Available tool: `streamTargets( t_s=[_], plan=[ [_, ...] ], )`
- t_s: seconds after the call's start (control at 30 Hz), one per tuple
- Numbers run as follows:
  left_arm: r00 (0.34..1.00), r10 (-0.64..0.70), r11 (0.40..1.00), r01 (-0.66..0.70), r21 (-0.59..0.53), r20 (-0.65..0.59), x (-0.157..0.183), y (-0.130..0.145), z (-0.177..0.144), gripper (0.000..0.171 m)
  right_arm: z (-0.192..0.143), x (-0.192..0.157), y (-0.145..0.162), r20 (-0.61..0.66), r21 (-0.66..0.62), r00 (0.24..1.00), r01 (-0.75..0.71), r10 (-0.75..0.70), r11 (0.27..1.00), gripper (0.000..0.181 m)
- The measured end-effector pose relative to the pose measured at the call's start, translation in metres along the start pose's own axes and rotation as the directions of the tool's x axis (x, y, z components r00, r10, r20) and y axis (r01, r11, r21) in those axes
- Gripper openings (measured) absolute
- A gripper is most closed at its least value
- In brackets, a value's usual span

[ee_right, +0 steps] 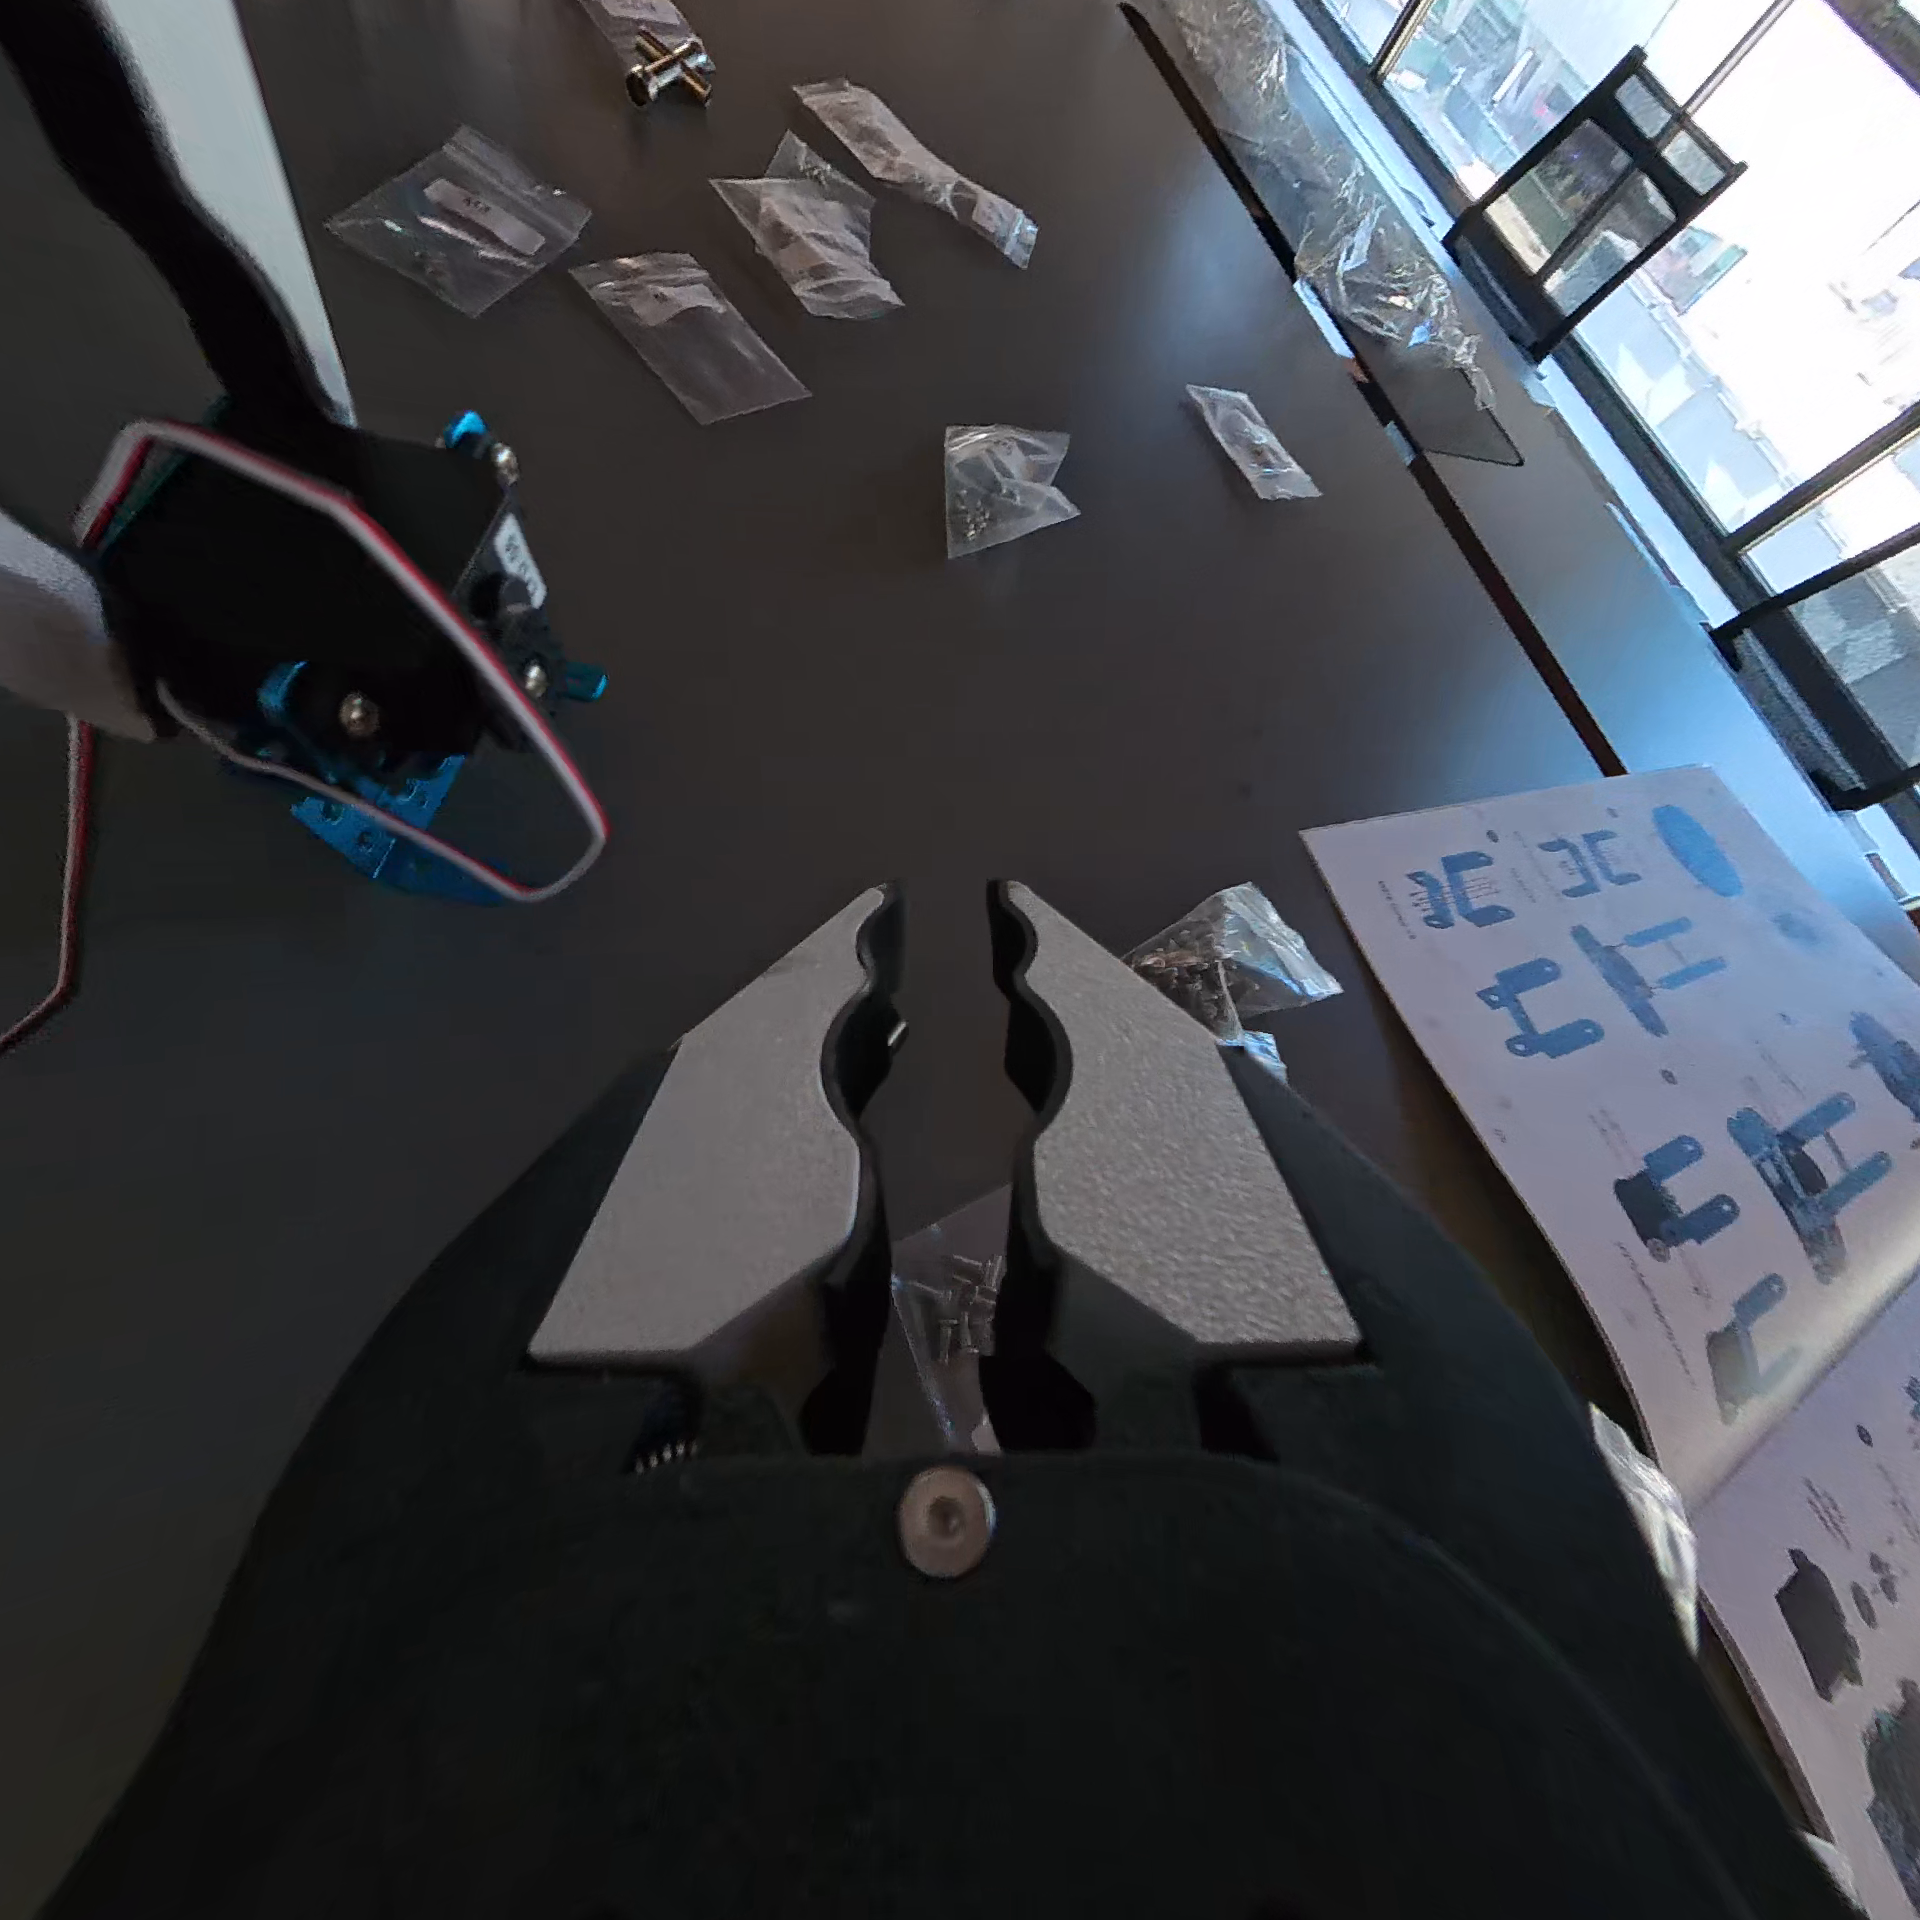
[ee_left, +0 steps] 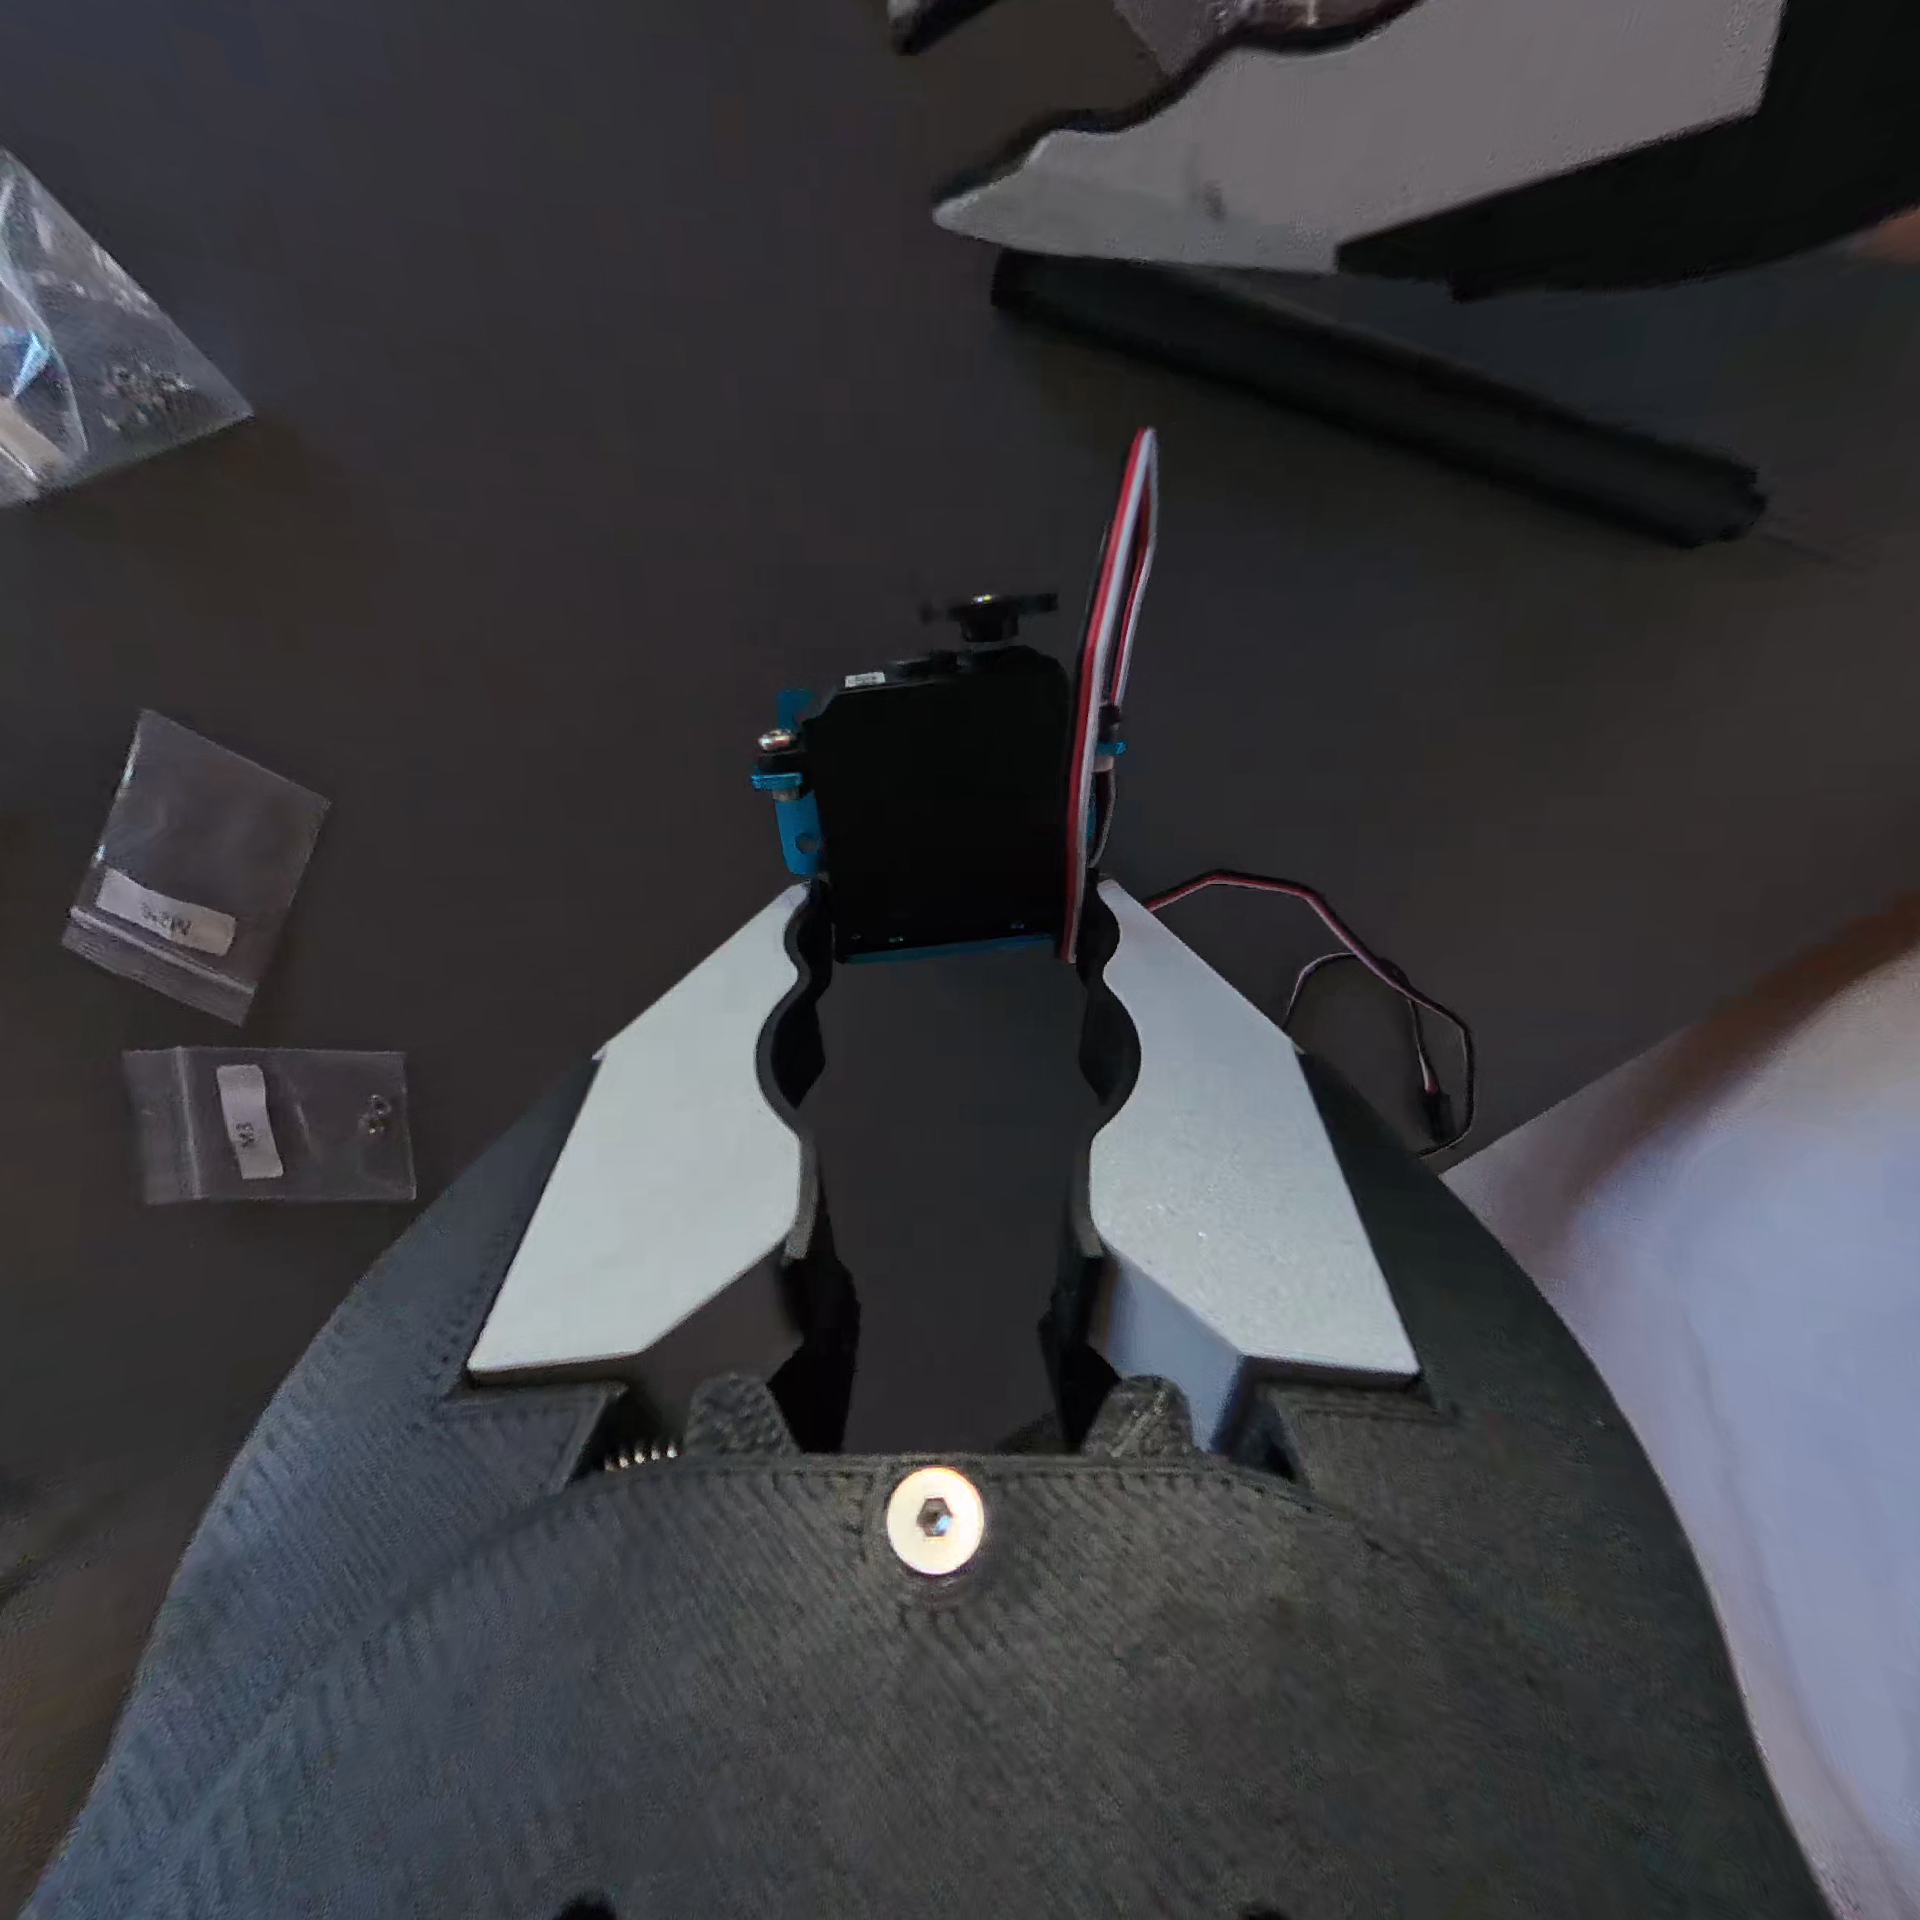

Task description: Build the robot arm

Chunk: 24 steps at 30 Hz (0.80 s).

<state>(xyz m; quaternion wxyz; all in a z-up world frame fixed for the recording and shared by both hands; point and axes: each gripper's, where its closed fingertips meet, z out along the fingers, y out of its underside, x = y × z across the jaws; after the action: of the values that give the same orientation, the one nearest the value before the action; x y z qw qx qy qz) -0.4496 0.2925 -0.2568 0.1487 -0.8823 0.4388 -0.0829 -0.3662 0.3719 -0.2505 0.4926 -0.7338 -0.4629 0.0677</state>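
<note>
My left gripper is shut on a black servo mounted in a blue metal bracket, held up above the dark table. The servo's red, white and black cable loops up beside it and trails down to the right. The right wrist view shows the servo at the left between the left gripper's fingers. My right gripper hangs over the table, its jaws a narrow gap apart. A small glinting piece sits in one finger's notch; I cannot tell whether it is held.
Several clear bags of small hardware lie across the table, two of them to the left, one under my right gripper. A printed sheet lies at the right. A long black bar lies beyond the servo. A white sleeve is at lower right. There is about 12 cm between the tips of the two grippers. Between my right fingertips and the long black bar there is roughly 9 cm.
</note>
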Motion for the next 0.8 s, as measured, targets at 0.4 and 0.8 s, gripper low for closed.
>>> streamTargets(
  t_s=[0.4,0.8],
  plan=[
    [0.992,0.038,0.987,-0.018,-0.158,0.123,0.0033,-0.0112,0.0005,0.048,0.0054,-0.0091,0.0076,0.062,0.0,0.998,-0.033,0.033,0.999,0.015],
    [0.983,0.095,0.99,-0.078,-0.114,0.16,0.003,-0.0029,-0.0002,0.048,0.0077,-0.0079,0.0109,0.086,0.001,0.994,-0.067,0.066,0.998,0.014]
  ],
)
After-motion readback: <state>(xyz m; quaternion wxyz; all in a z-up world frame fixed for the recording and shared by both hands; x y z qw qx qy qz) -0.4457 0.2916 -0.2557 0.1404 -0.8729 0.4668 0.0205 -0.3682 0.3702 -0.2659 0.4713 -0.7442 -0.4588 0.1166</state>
